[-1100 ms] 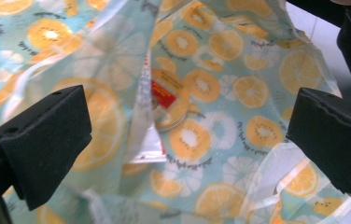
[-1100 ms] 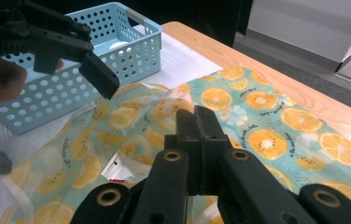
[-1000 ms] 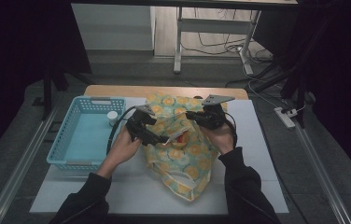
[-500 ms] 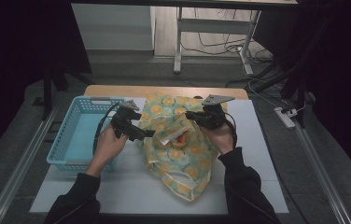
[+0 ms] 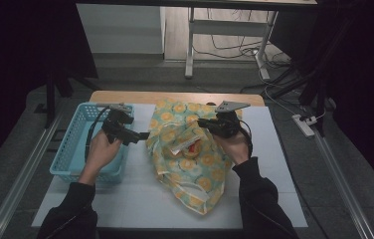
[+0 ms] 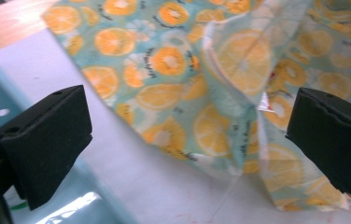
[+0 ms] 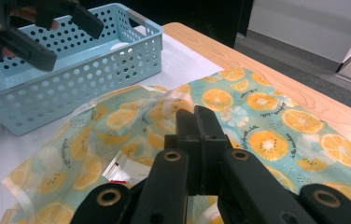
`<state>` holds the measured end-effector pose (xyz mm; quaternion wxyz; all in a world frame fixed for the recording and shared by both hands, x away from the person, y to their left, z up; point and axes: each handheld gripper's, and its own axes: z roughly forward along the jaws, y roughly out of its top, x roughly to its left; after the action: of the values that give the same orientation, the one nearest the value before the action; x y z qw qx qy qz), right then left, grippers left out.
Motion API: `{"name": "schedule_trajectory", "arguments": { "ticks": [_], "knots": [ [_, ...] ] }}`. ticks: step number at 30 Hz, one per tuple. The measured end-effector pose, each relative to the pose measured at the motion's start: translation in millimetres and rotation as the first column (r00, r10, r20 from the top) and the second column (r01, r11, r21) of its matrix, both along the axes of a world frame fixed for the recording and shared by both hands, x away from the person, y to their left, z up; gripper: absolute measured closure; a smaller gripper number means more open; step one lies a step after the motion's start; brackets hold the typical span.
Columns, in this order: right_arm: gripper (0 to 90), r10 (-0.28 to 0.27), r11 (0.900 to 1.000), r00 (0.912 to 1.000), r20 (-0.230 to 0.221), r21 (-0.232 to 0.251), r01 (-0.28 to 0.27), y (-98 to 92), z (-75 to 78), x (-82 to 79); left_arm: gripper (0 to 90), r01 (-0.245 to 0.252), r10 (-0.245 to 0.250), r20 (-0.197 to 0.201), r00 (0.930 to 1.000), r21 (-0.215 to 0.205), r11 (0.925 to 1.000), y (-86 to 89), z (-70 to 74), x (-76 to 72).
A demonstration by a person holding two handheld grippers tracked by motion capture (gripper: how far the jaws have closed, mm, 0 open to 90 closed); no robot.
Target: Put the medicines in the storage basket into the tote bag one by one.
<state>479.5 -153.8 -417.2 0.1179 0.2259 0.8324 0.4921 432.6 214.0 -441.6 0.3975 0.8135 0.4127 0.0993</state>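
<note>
Lying on the white table mat (image 5: pixel 140 199), across its middle and right of the light-blue perforated plastic basket (image 5: pixel 70 154): a crumpled translucent plastic bag printed with orange slices on teal (image 5: pixel 195 164), its narrow end nearest the person and its wide end reaching the far wooden table edge (image 5: pixel 125 96). Inside the bag, seen through its film, a small white packet with red print (image 5: pixel 187 148). Over the bag's far right part, the right gripper (image 5: pixel 202 122), held in the person's right hand (image 5: pixel 234 147), with both black jaws pressed flat together in the right gripper view; whether any of the bag's film is pinched between them cannot be told. Between the basket and the bag, at the basket's right wall, the left gripper (image 5: pixel 142 135) in the left hand (image 5: pixel 98 149), its 2 jaws standing wide apart with nothing between them, pointed toward the bag's left edge and just short of it. Beyond the basket and table, a grey floor with cables (image 5: pixel 234 50) and metal table legs (image 5: pixel 191 45).
</note>
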Motion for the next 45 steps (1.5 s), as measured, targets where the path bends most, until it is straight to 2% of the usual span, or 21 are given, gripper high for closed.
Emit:
{"name": "schedule_trajectory", "arguments": {
  "ticks": [4,10,14,21,25,30,33,39,45],
  "knots": [
    [90.0,0.0,1.0,1.0,0.0,0.0,0.0,0.4,-0.4,0.0,0.0,-0.038,0.037,0.018,0.9991,0.027,0.9989,9.7,0.3,0.9],
    [89.9,0.0,1.0,1.0,0.001,0.0,0.0,0.0,-0.3,0.1,0.0,-0.094,0.094,-0.007,0.9955,0.039,0.9948,26.5,-0.4,3.9],
    [89.9,0.0,1.0,1.0,0.0,0.001,0.0,0.0,-0.2,0.1,0.0,-0.122,0.122,-0.01,0.9924,0.055,0.9911,36.5,-0.7,5.8],
    [90.0,0.001,1.0,1.0,-0.001,0.0,-0.001,0.0,-0.7,0.6,0.0,-0.209,0.21,-0.008,0.9776,0.094,0.9734,53.0,-5.0,11.1],
    [89.9,0.001,1.0,1.0,-0.002,-0.001,-0.001,-0.2,-0.8,0.8,0.0,-0.244,0.249,-0.031,0.9679,0.118,0.9625,60.7,-13.2,17.4],
    [89.9,-0.001,1.0,1.0,-0.002,-0.001,0.001,-0.8,-0.6,1.1,0.9,-0.26,0.268,-0.048,0.9621,0.133,0.9564,64.8,-22.5,25.6],
    [90.0,-0.001,1.0,1.0,-0.002,-0.001,0.001,-1.2,-0.5,1.2,0.8,-0.257,0.267,-0.059,0.9618,0.144,0.9557,66.4,-28.2,31.3],
    [89.9,0.0,1.0,1.0,0.001,0.003,0.0,-2.1,0.2,1.2,0.0,-0.238,0.252,-0.069,0.9654,0.157,0.9583,65.7,-35.7,41.1],
    [89.9,0.0,1.0,1.0,0.002,0.004,0.0,-2.5,0.9,1.0,0.0,-0.237,0.255,-0.085,0.9632,0.182,0.9544,64.6,-41.9,49.4]
  ]
}}
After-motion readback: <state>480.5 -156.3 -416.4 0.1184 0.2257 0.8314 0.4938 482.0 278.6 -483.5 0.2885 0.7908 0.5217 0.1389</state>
